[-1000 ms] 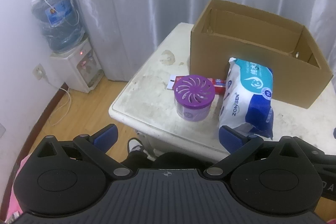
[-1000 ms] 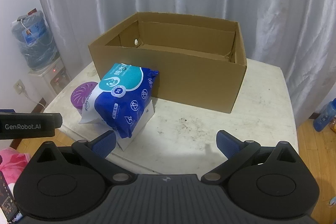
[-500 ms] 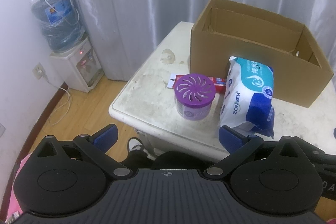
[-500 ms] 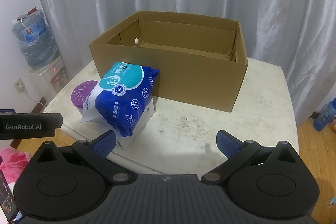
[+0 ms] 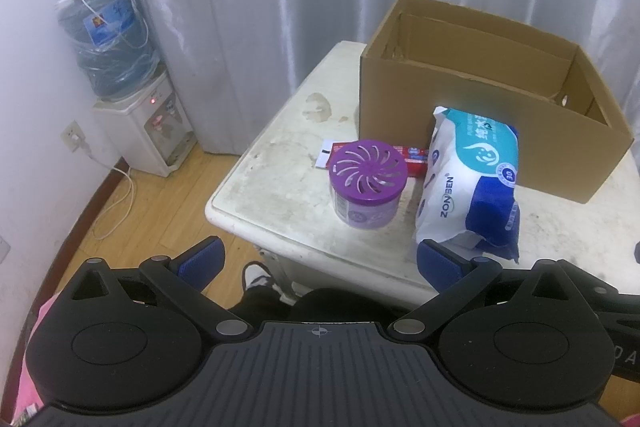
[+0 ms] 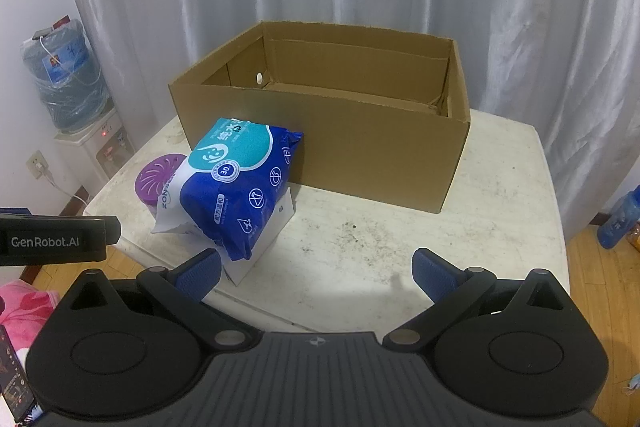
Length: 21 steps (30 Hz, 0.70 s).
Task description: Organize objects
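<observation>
While both grippers (image 5: 318, 261) (image 6: 316, 269) hang spread and empty, the wipes pack (image 6: 240, 183) half-hides the purple jar (image 6: 154, 177).

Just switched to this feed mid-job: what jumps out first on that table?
The big open cardboard box dominates the back of the white table, with nothing visible inside it. In front of its left corner a blue and teal wet-wipes pack leans on a white box, with a purple-lidded air freshener jar beside it and a flat red packet behind the jar. Both grippers, left gripper and right gripper, hang open and empty at the near edge.
</observation>
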Available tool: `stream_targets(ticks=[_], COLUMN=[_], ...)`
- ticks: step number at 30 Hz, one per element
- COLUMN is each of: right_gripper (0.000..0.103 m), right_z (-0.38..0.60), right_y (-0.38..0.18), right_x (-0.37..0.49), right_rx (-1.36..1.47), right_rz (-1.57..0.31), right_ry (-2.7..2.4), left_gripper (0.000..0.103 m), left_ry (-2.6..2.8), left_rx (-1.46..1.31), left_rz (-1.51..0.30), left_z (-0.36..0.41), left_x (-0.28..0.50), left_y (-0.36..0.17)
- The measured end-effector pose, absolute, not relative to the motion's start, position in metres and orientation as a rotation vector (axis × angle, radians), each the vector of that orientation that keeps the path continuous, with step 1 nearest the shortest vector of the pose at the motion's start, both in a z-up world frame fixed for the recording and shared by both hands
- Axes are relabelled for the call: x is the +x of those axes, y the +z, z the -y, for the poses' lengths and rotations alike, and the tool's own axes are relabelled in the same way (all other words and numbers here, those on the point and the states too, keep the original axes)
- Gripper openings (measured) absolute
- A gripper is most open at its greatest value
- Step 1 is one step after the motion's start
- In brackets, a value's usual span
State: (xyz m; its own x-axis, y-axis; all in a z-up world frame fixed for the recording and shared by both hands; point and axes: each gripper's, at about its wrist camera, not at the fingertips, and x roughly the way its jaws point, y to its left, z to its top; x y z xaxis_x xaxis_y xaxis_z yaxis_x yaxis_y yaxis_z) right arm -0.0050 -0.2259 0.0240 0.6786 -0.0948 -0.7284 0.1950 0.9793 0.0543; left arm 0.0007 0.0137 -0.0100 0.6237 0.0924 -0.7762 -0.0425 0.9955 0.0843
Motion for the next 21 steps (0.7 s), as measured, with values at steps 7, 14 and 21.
stream_targets(ticks=[7, 14, 21], right_gripper=[0.103, 0.103, 0.103], right_z=[0.2263, 0.2298, 0.2356], right_y=[0.0240, 0.0244, 0.0256], right_x=[-0.0047, -0.0037, 0.0016], right_rx=[0.131, 0.134, 0.134], right_rz=[-0.809, -0.807, -0.802], right_ry=[-0.164, -0.169, -0.170], left_gripper=[0.103, 0.103, 0.103], left_ry=[0.077, 0.075, 0.074], left_rx=[0.061, 0.062, 0.066], left_rz=[-0.894, -0.896, -0.903], left_z=[-0.0128, -0.0116, -0.0107], left_x=[0.0007, 0.0017, 0.0046], left_y=[-0.0100, -0.0090, -0.0091])
